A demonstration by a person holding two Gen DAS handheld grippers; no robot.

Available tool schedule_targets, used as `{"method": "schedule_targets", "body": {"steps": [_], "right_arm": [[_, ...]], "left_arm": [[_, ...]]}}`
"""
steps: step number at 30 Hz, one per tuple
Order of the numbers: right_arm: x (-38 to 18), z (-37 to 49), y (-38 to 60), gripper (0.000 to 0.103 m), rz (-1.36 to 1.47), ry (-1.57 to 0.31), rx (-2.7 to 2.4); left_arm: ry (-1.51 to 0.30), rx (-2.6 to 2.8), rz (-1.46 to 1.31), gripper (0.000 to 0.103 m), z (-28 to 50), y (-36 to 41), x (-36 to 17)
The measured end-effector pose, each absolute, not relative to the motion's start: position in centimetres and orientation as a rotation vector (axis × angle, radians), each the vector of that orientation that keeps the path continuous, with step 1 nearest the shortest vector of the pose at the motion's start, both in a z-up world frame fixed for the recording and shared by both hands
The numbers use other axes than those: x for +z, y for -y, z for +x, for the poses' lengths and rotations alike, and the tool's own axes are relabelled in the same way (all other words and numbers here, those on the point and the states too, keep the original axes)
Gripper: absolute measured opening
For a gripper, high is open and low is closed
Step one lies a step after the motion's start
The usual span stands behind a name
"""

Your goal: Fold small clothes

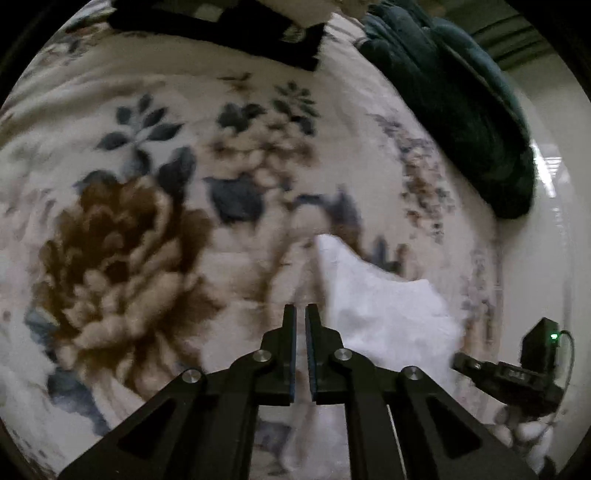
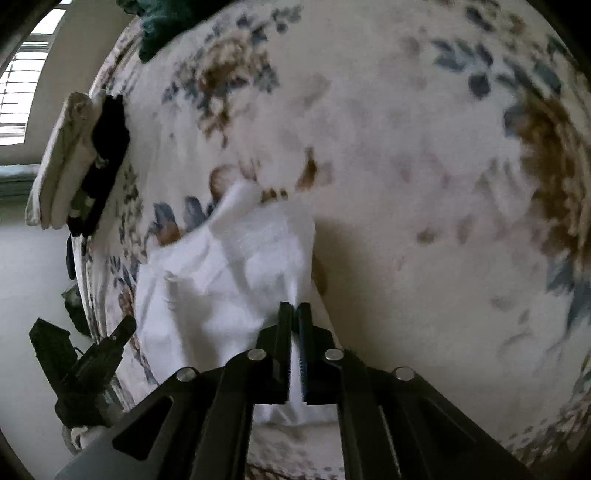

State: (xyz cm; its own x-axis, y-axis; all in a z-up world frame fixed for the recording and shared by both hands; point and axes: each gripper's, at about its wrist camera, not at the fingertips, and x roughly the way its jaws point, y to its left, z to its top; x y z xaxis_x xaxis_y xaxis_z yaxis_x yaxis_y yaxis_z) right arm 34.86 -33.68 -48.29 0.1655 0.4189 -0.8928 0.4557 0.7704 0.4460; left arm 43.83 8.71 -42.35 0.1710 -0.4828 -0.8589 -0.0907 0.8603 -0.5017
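A small white cloth (image 1: 384,310) lies rumpled on the floral bedspread (image 1: 147,221) near the bed's edge, with one corner raised. My left gripper (image 1: 301,314) is shut to a thin slit at the cloth's left border. The fabric runs in behind its right finger, and it looks pinched there. In the right wrist view the white cloth (image 2: 221,280) spreads to the left, and my right gripper (image 2: 294,310) is shut on its near edge, with white fabric showing between the fingers. Each view shows the other gripper at the cloth's far side: right gripper (image 1: 458,363), left gripper (image 2: 127,326).
A dark teal blanket (image 1: 454,110) is heaped at the bed's far right corner. A black garment (image 1: 229,26) lies at the far side, next to a stack of folded pale cloths (image 2: 62,158). The pale floor (image 1: 546,258) runs beyond the bed's edge, under a window (image 2: 22,81).
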Motion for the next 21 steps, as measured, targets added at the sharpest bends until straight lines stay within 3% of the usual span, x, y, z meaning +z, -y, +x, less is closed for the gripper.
{"method": "schedule_targets", "body": {"steps": [1, 2, 3, 6, 7, 8, 10, 17, 21], "right_arm": [[-47.6, 35.1, 33.6, 0.035, 0.748, -1.428, -0.022], [-46.9, 35.4, 33.6, 0.046, 0.725, -1.406, -0.016], [-46.5, 35.9, 33.2, 0.047, 0.693, -1.397, -0.006], [-48.0, 38.0, 31.8, 0.047, 0.617, -1.467, 0.045], [-48.7, 38.4, 31.6, 0.047, 0.623, -1.483, 0.060], [-49.4, 38.8, 31.2, 0.039, 0.625, -1.486, 0.075], [-49.5, 39.0, 30.7, 0.004, 0.575, -1.459, 0.056], [-45.5, 37.8, 31.2, 0.003, 0.545, -1.332, -0.016], [-44.5, 37.9, 31.8, 0.003, 0.535, -1.305, -0.028]], "left_arm": [[-1.379, -0.326, -0.529, 0.021, 44.0, -8.5, -42.1], [-1.375, -0.346, -0.538, 0.033, 44.3, -8.0, -41.9], [-1.376, -0.366, -0.534, 0.057, 44.6, -7.3, -41.9], [-1.409, -0.444, -0.475, 0.060, 45.9, -4.1, -42.9], [-1.420, -0.459, -0.437, 0.058, 46.1, -3.0, -43.4], [-1.424, -0.465, -0.377, 0.055, 46.4, -1.8, -43.9], [-1.392, -0.505, -0.272, 0.000, 46.5, 0.2, -43.9], [-1.229, -0.452, -0.233, 0.000, 46.8, -1.1, -39.3], [-1.254, -0.414, -0.320, 0.000, 48.9, -3.8, -39.9]]}}
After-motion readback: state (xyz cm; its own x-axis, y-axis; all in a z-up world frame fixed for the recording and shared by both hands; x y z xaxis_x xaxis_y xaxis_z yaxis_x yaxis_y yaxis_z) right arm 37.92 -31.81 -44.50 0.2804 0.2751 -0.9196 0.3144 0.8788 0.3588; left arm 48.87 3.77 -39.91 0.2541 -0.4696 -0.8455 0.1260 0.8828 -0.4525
